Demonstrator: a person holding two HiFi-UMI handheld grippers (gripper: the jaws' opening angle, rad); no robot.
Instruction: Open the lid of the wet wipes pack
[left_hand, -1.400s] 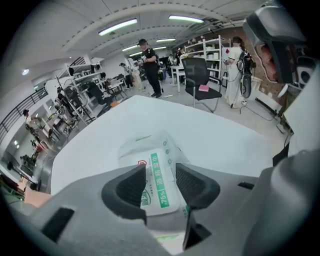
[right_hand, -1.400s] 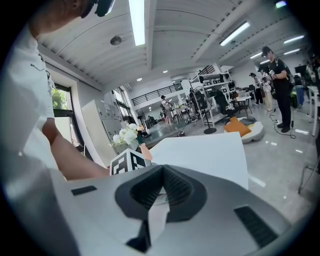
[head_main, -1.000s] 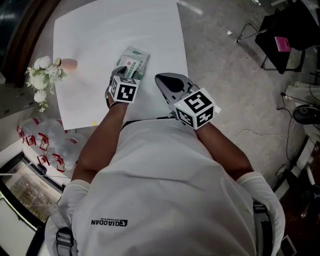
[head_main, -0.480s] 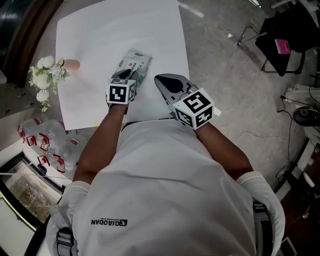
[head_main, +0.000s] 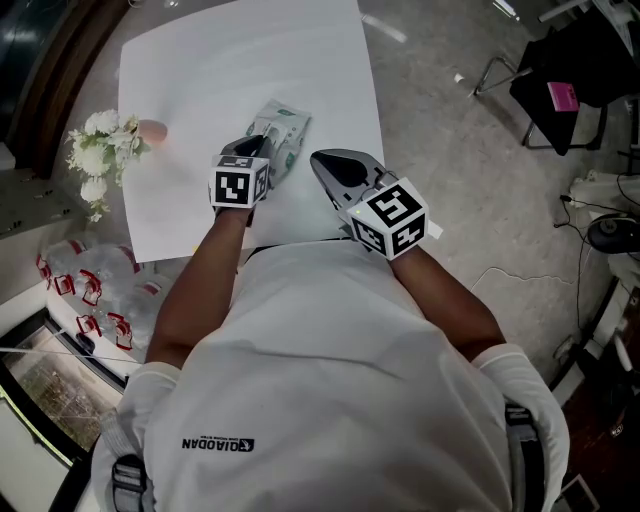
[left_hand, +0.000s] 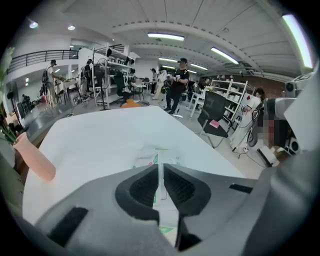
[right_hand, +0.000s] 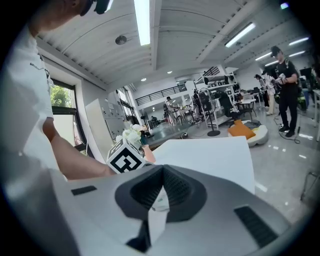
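Left gripper (head_main: 262, 148) rose, jaws closing over the wet wipes pack (head_main: 284, 127) on the table (head_main: 200, 80).
Pack lies just ahead, pointing away, its lid (left_hand: 160, 161) in the thin gap; right gripper (head_main: 316, 157), beside it, pinches a white slip (right_hand: 157, 206).

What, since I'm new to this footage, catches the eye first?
The marker-cubed left gripper, its jaws closing over the green-and-white wet wipes pack on the white table; the pack shows through their narrow gap. The right gripper hangs shut beside it, and white flowers stand at the table's left edge.
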